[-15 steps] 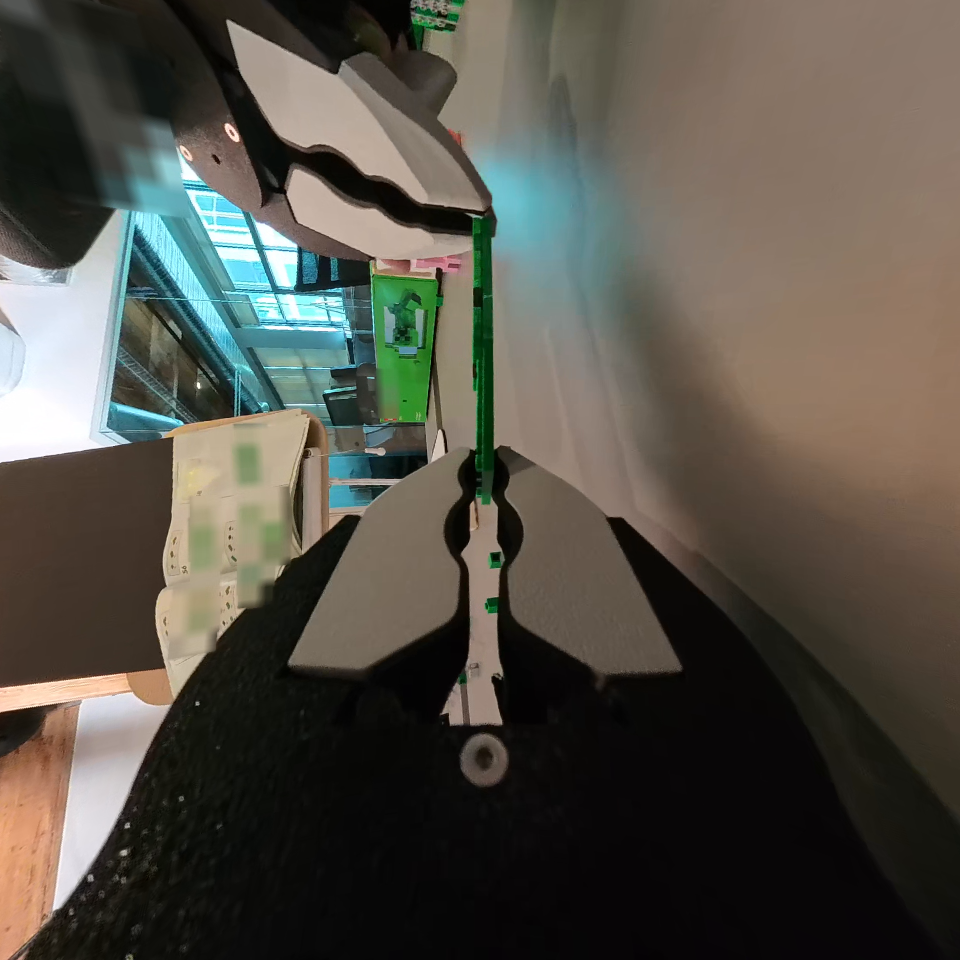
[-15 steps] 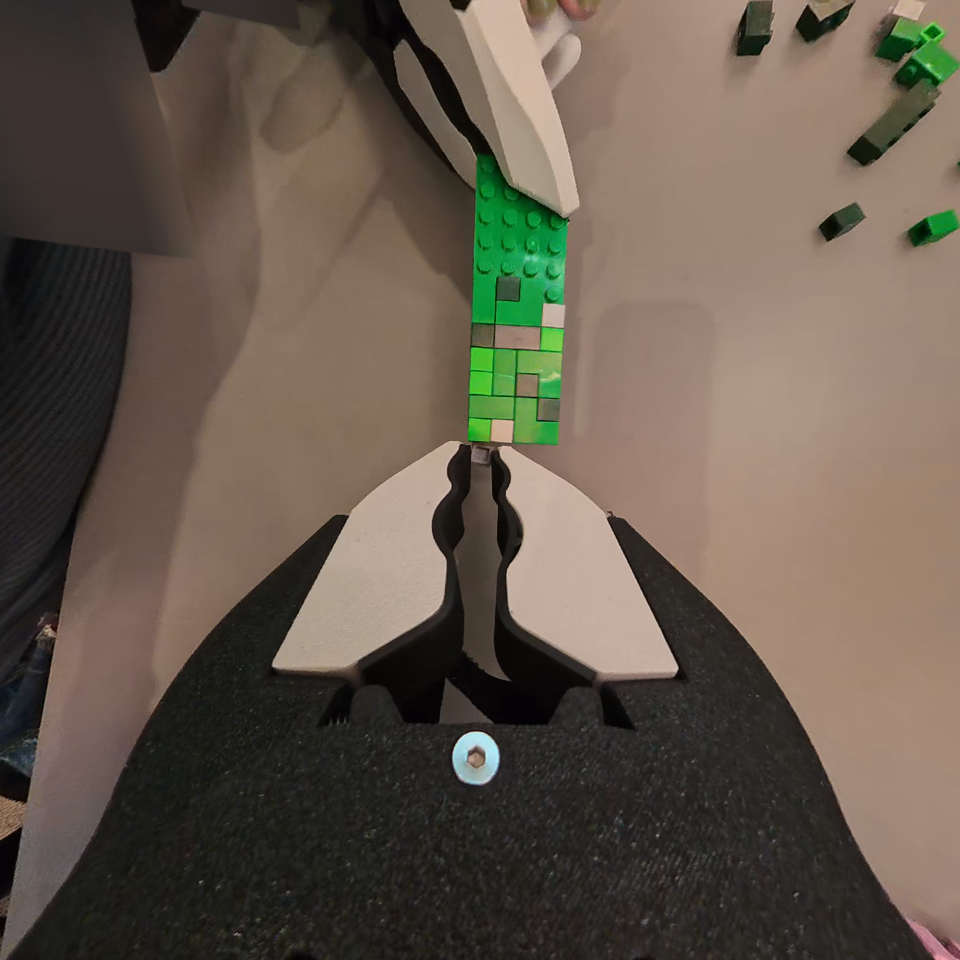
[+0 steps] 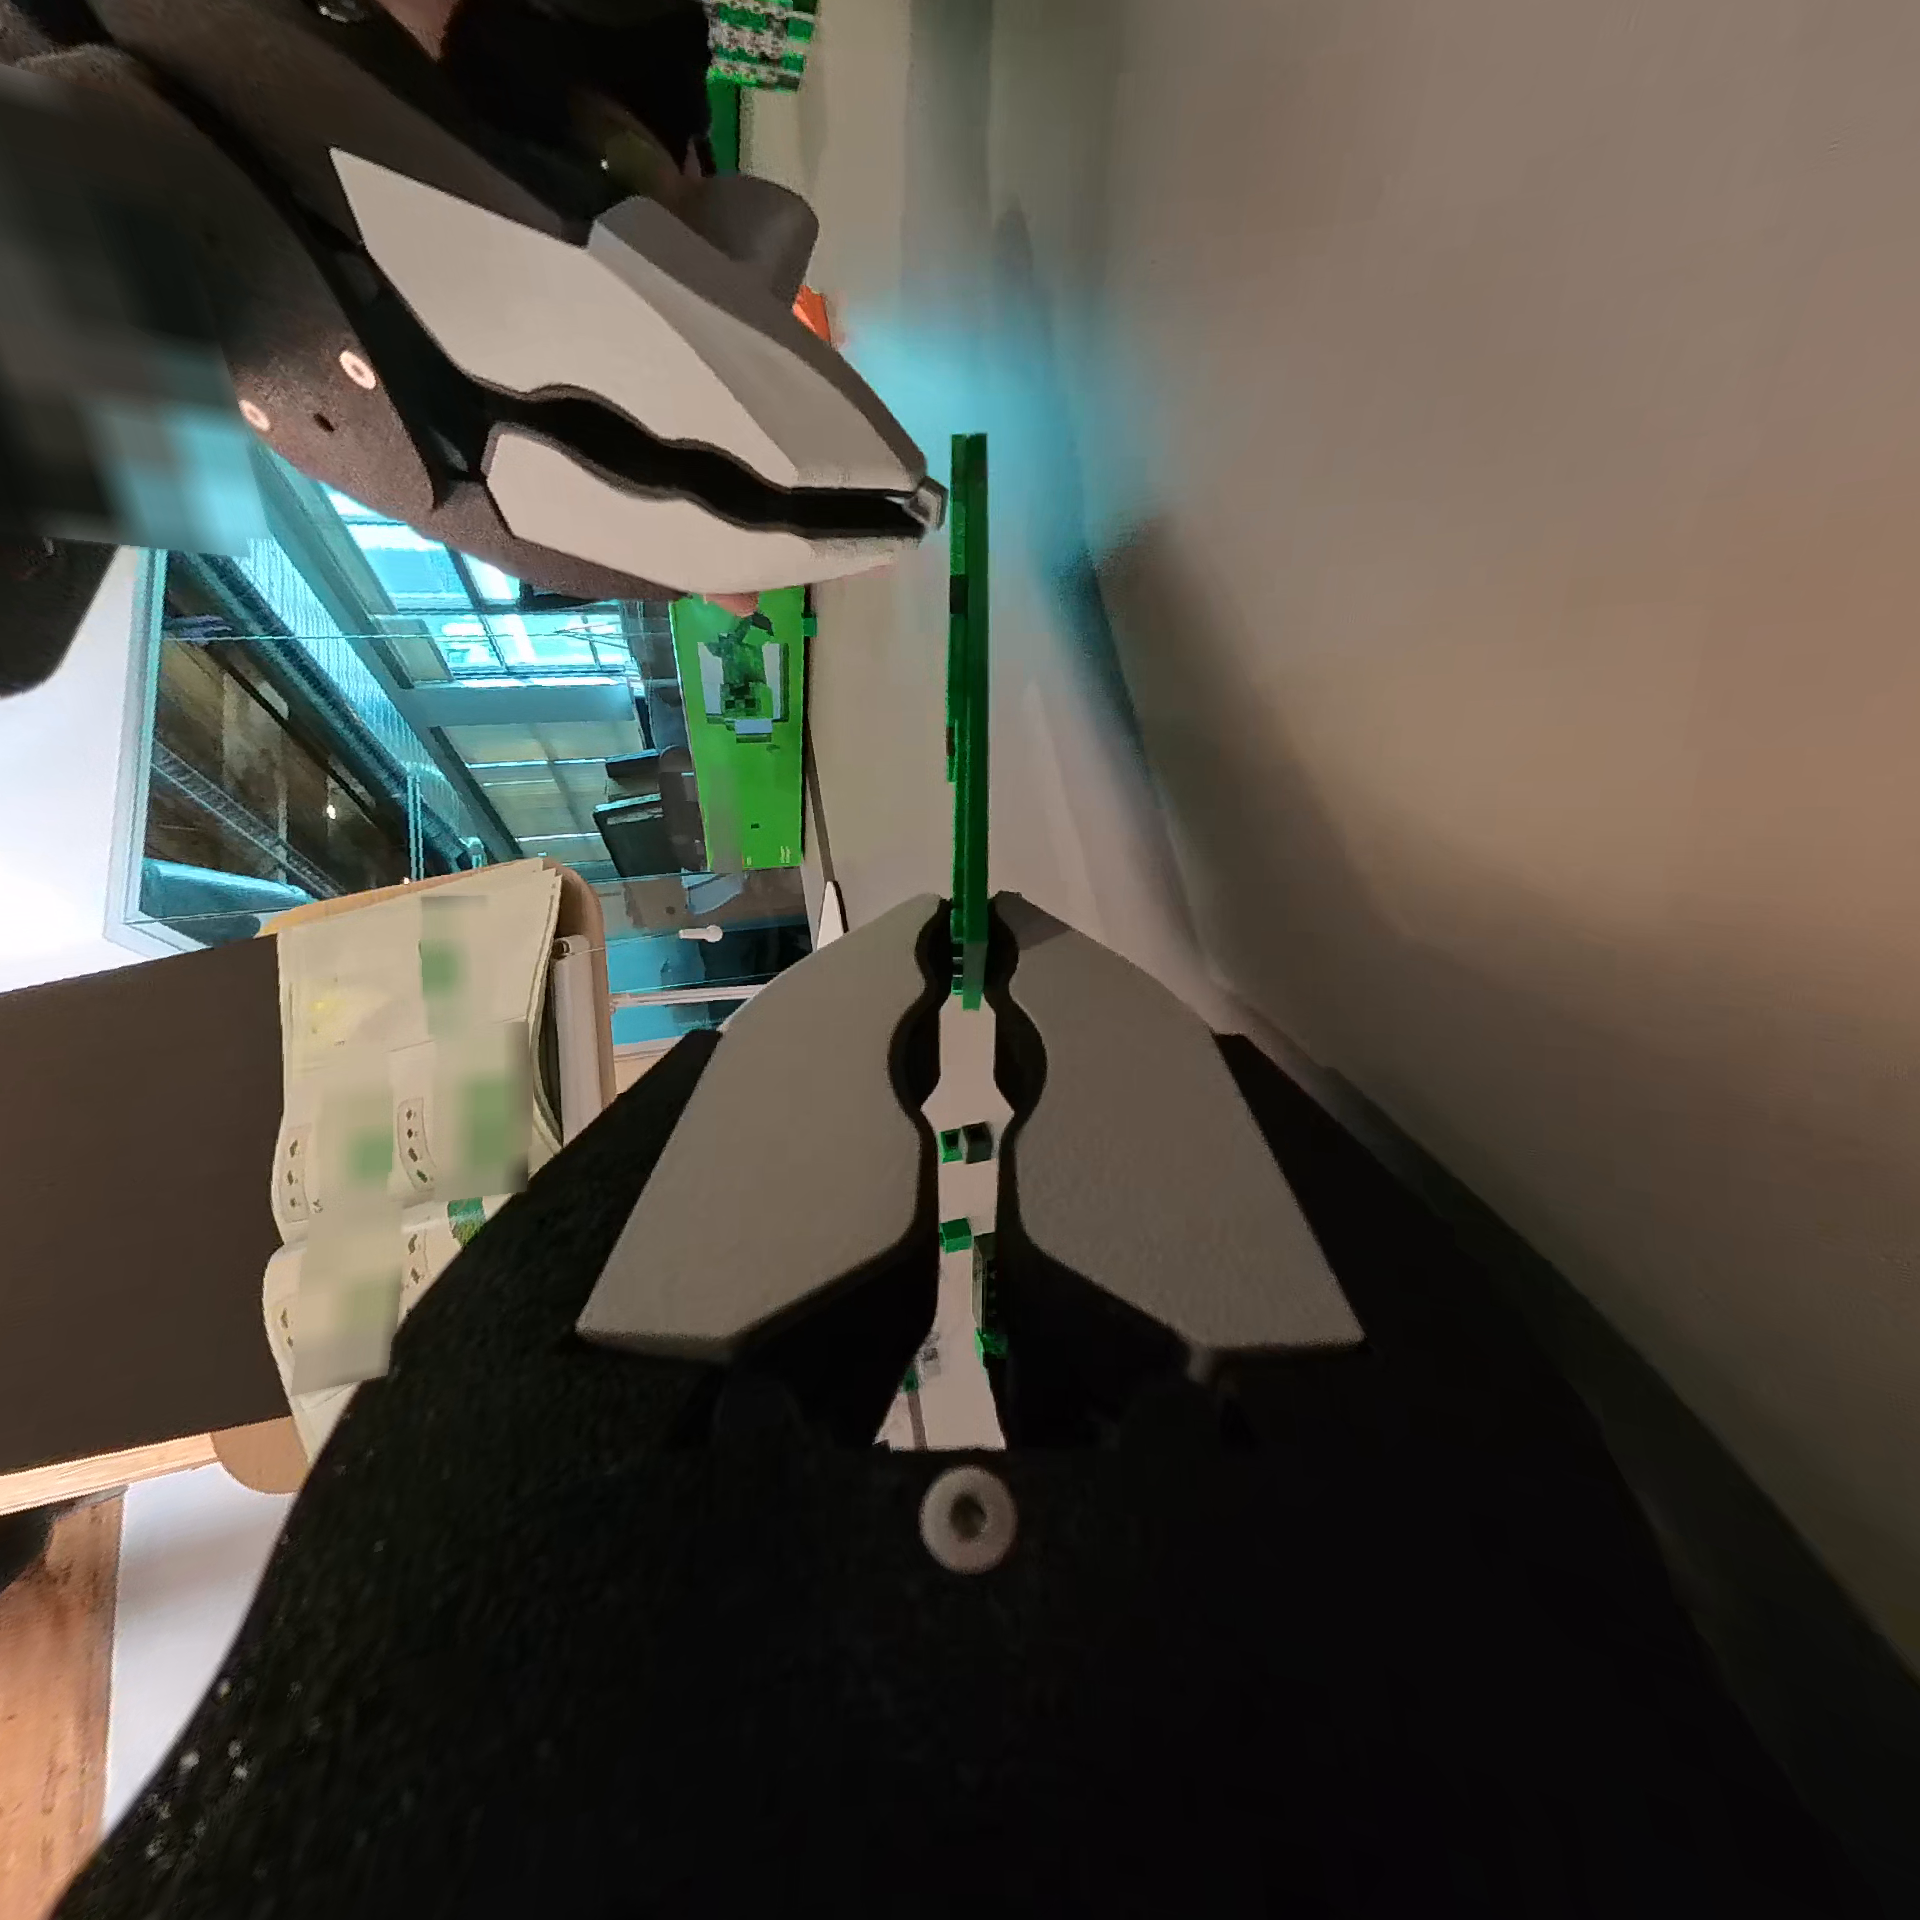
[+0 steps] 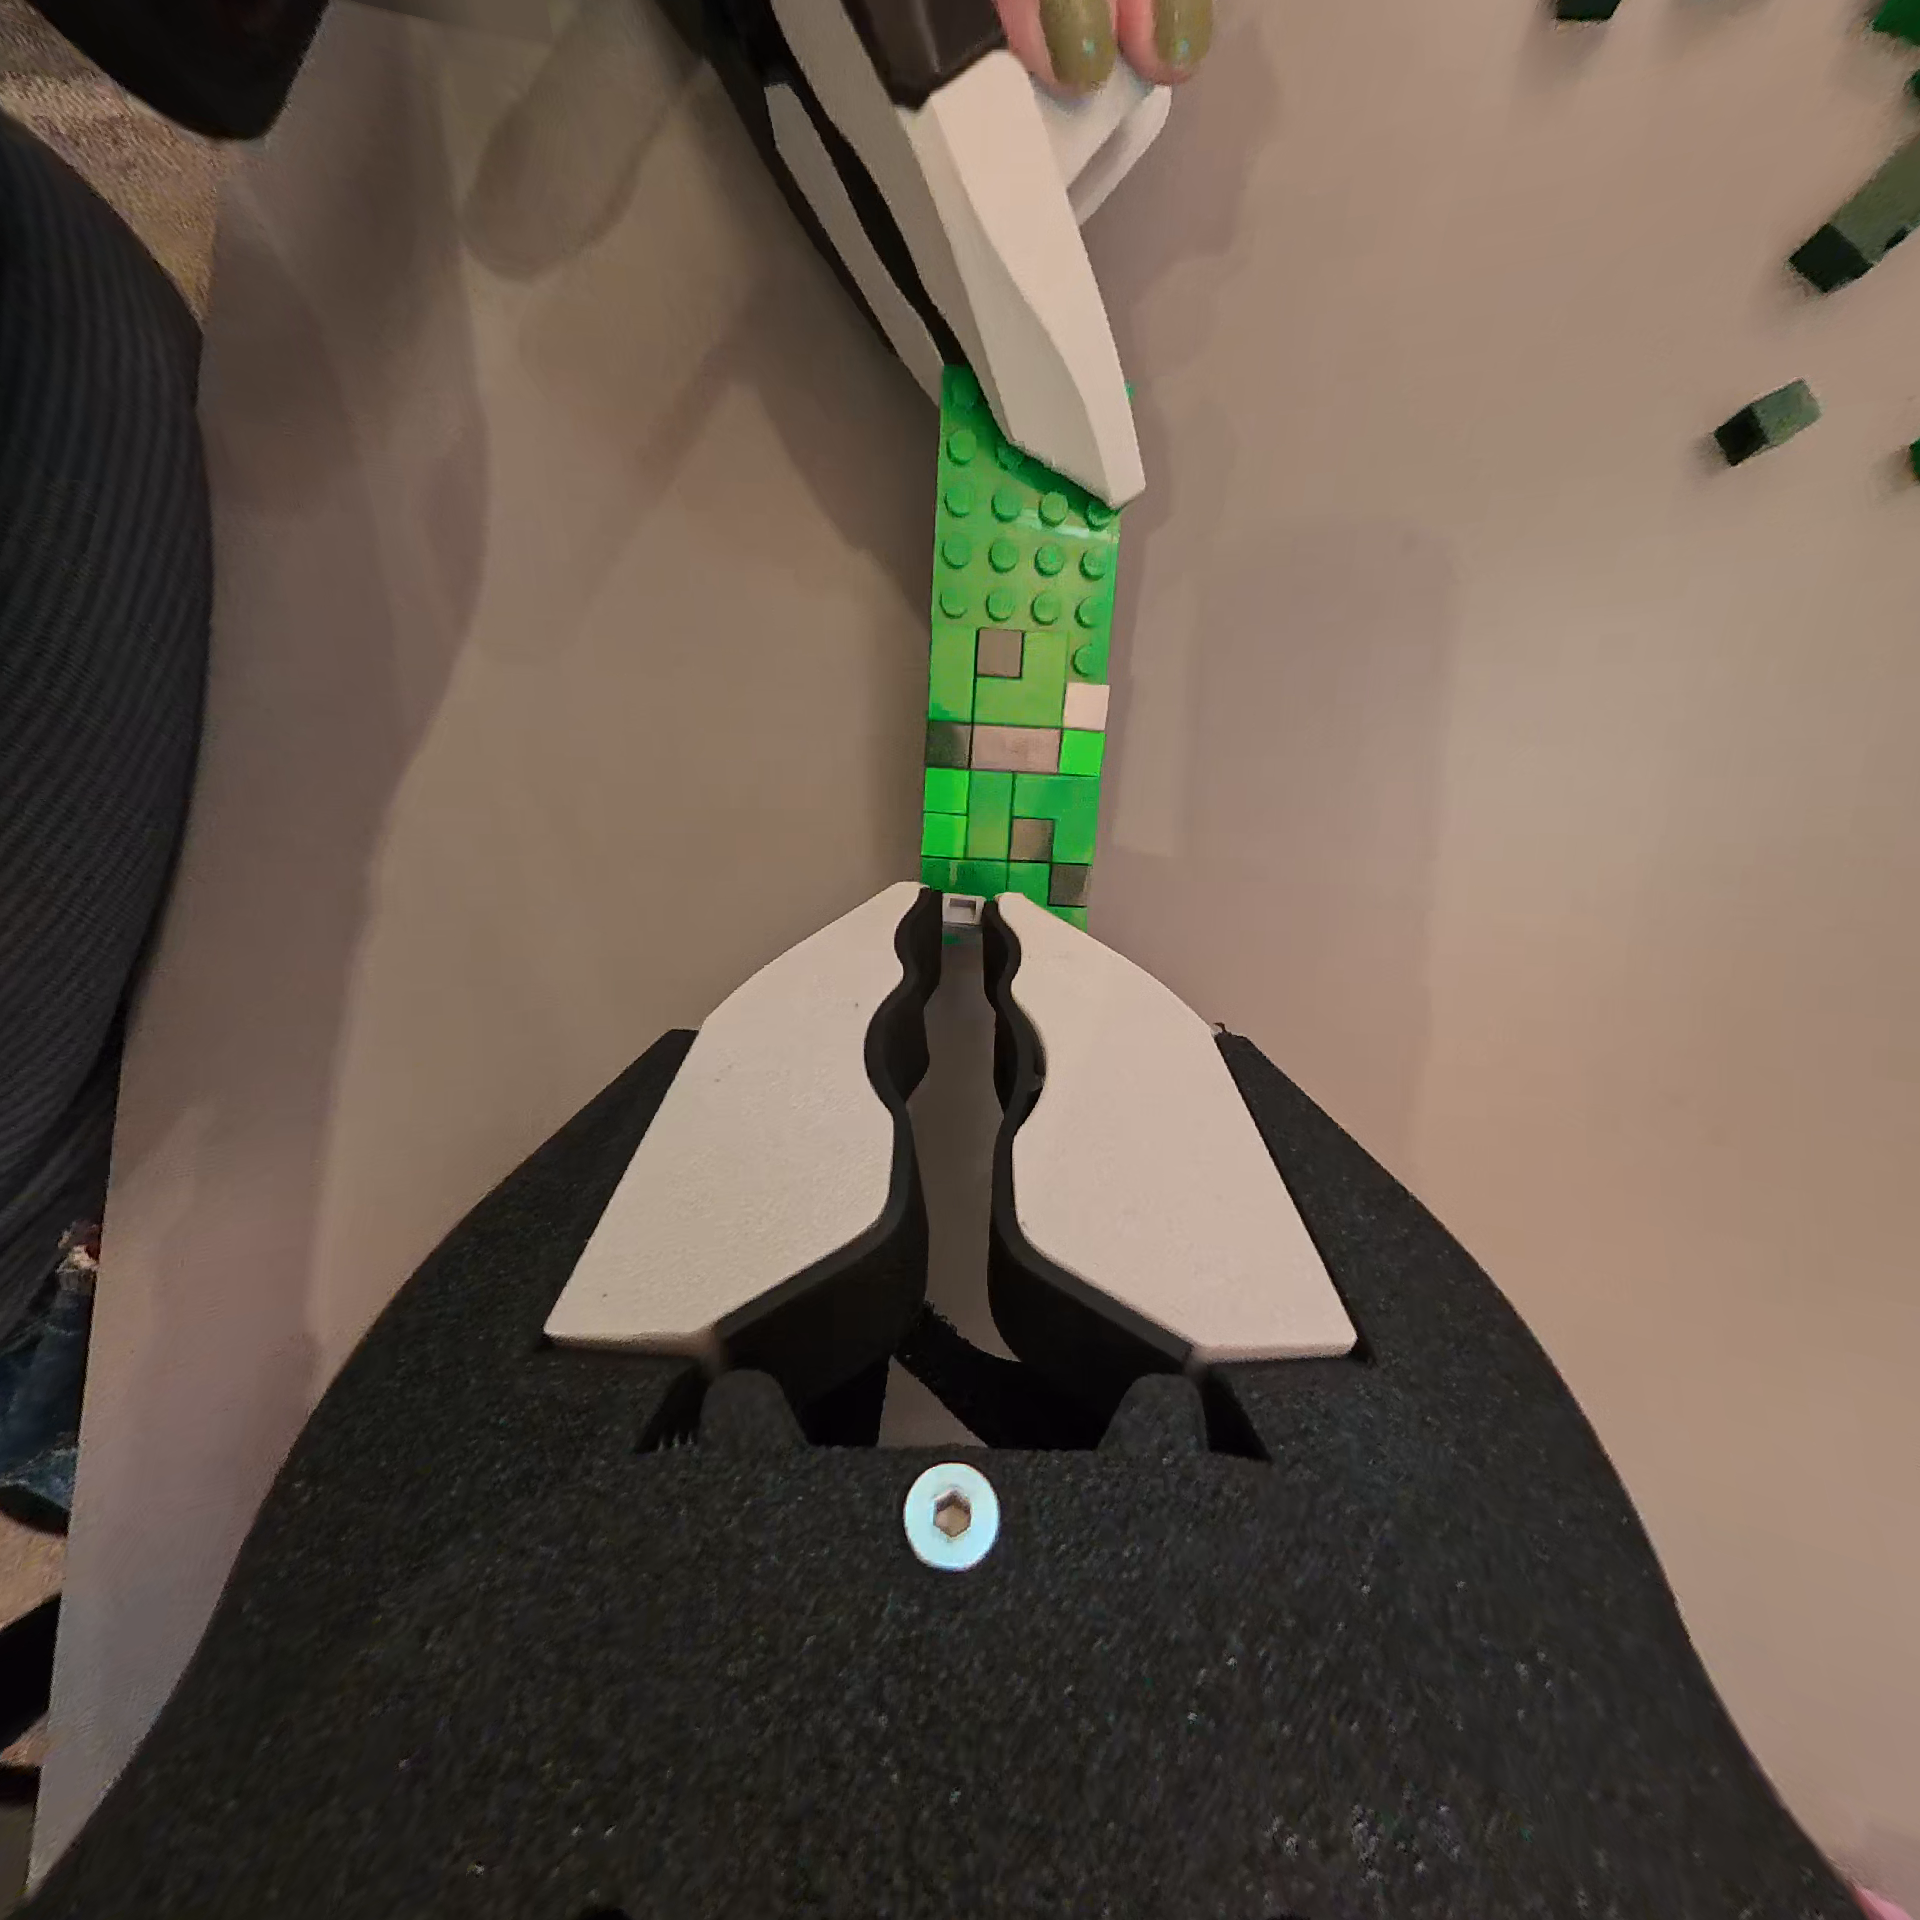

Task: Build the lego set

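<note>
Left wrist view: left gripper [image 3: 968, 935] pinches the near end of a long green lego plate [image 3: 966, 707], seen edge-on, so it reads as a thin green strip running away from the fingertips above the pale table [image 3: 1455, 727]. Right gripper [image 3: 920, 509] comes in from the upper left, its tips almost together on a small pale grey piece [image 3: 932, 504] that sits just beside the plate's far end; whether it touches the plate I cannot tell. Behind it, a green box [image 3: 740, 727] stands on the table, and an open instruction booklet [image 3: 416, 1091] lies farther left. A few small green pieces [image 3: 954, 1234] show on the table through the gap between the fingers. Right wrist view: the plate [image 4: 1023, 665] shows its face: bare studs over the far half, and a patchwork of light green, dark green, grey and white flat tiles over the near half. The right gripper [image 4: 964, 914] is pressed onto the small grey piece [image 4: 962, 911] at the plate's near edge. The left gripper [image 4: 1039, 416] grips the plate's far end. Loose dark green bricks [image 4: 1766, 421] lie well apart on the table at right.
</note>
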Available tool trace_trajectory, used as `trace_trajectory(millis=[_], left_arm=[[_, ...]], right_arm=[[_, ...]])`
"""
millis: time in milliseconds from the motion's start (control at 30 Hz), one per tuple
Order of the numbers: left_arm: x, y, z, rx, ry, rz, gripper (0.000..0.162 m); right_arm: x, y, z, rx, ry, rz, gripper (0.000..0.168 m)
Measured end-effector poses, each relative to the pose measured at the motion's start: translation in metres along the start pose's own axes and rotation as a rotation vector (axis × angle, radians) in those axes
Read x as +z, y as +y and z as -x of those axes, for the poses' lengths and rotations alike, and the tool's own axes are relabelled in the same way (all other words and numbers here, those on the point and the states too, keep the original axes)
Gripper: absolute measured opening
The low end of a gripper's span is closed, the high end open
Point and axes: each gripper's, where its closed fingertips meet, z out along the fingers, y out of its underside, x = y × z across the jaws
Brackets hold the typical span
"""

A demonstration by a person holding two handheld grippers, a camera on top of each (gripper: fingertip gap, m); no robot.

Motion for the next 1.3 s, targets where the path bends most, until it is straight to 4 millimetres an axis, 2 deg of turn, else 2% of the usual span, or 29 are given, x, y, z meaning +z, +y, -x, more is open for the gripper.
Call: trace_trajectory(millis=[267, 833, 867, 967, 1033, 1133, 1233, 1300], left_arm=[[-0.003, 0.012, 0.005, -0.002, -0.023, 0.045, 0.004], [-0.001, 0.006, 0.002, 0.002, -0.007, 0.041, 0.004], [0.000, 0.006, 0.002, 0.004, -0.004, 0.043, 0.004], [0.001, 0.004, 0.000, 0.008, 0.004, 0.038, 0.004], [0.001, 0.006, -0.001, 0.021, 0.013, 0.047, 0.004], [-0.001, 0.015, 0.000, 0.024, 0.011, 0.079, 0.004], [-0.003, 0.021, 0.002, 0.003, 0.006, 0.089, 0.004], [-0.003, 0.022, 0.002, 0.009, 0.004, 0.093, 0.004]], right_arm=[[-0.004, 0.010, -0.002, 0.002, 0.002, 0.071, 0.007], [0.002, 0.007, -0.004, 0.055, 0.015, 0.052, 0.007], [0.003, 0.006, -0.005, 0.060, 0.024, 0.049, 0.000], [0.005, 0.002, -0.006, 0.072, 0.028, 0.029, 0.000], [0.005, 0.007, -0.009, 0.056, 0.055, 0.064, 0.000], [-0.005, 0.017, -0.015, 0.078, 0.089, 0.091, 0.000], [-0.015, 0.024, -0.011, 0.146, 0.104, 0.050, 0.001], [-0.017, 0.034, -0.005, 0.184, 0.146, 0.044, 0.007]])
